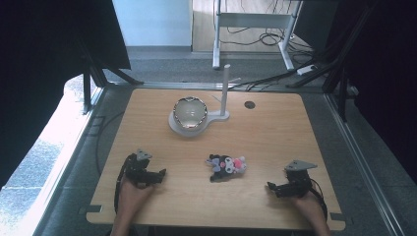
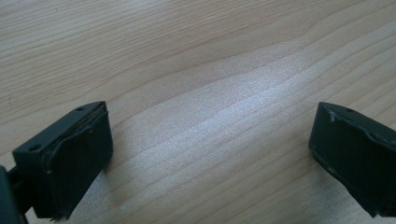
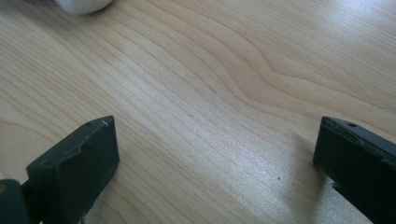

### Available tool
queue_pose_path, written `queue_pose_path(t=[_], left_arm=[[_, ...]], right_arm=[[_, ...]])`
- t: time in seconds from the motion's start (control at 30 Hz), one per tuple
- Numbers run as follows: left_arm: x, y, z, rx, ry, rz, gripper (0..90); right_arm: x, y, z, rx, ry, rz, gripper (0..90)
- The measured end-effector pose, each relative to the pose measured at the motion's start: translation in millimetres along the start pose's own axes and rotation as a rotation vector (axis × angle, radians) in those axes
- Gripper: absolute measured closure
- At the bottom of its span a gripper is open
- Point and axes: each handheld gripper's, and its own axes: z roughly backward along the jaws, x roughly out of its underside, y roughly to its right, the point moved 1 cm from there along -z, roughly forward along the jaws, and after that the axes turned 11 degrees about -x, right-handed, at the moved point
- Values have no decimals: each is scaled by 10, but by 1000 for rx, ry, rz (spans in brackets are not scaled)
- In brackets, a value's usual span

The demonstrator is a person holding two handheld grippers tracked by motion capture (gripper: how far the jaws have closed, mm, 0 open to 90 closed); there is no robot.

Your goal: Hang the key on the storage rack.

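Far left of the high view: left gripper (image 1: 158,175) low on the wooden table (image 1: 275,142), held in a hand (image 1: 132,192) coming in from the bottom edge, a grey plate on top. Jaws wide apart in the left gripper view (image 2: 210,154), nothing between them but bare wood grain. Farther back and a little right of that gripper, well apart from it: a shiny bowl (image 1: 189,112) on a white base (image 1: 176,126), with a white upright post (image 1: 225,88) just to its right, rising from the same base. Nearer the front edge, about midway between the two grippers and touching neither — a small soft toy (image 1: 226,166), black and white with a pink patch at its right end, lying on its side on the wood. Small dark hole (image 1: 250,104) in the tabletop beyond it, near the back. Far right: right gripper (image 1: 271,187) resting low by the front edge, pointing left toward the toy, grey plate on top, cable trailing over the wrist. Jaws spread wide in the right gripper view (image 3: 215,158) as well — holding nothing, only plain wood between, and a bit of something white (image 3: 84,4) at the upper left edge, too cut off to tell.
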Motion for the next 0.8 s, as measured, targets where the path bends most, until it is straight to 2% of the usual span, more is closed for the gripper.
queue_pose_path(t=[0.8], left_arm=[[-1, 0, 0, 0, 0, 0, 0]], right_arm=[[-6, -2, -2, -2, -7, 1, 0]])
